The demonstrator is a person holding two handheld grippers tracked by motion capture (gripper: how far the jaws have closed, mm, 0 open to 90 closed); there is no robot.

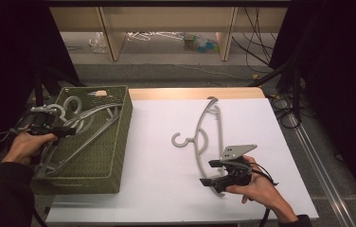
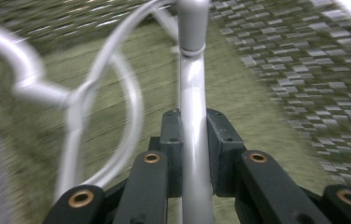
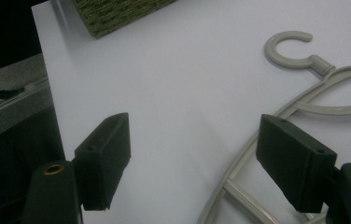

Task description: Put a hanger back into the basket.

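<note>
grey hanger (image 2: 193,116) pinched upright over green basket (image 1: 114,142).

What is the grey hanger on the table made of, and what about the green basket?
The grey hanger looks like moulded plastic: matte pale grey, hook and arms formed as one piece with thin ribs. The green basket seems to be woven, perhaps plastic wicker or paper cord; its walls show a tight olive weave, but the exact fibre is not clear.

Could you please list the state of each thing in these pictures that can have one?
left gripper: shut on a grey hanger bar inside the basket.
hanger in the basket: gripped, among other hangers.
right gripper: open, holding nothing, beside the hanger on the table.
hanger on the table: lying flat on the white sheet, not gripped.
green basket: upright, holding several hangers.
</note>
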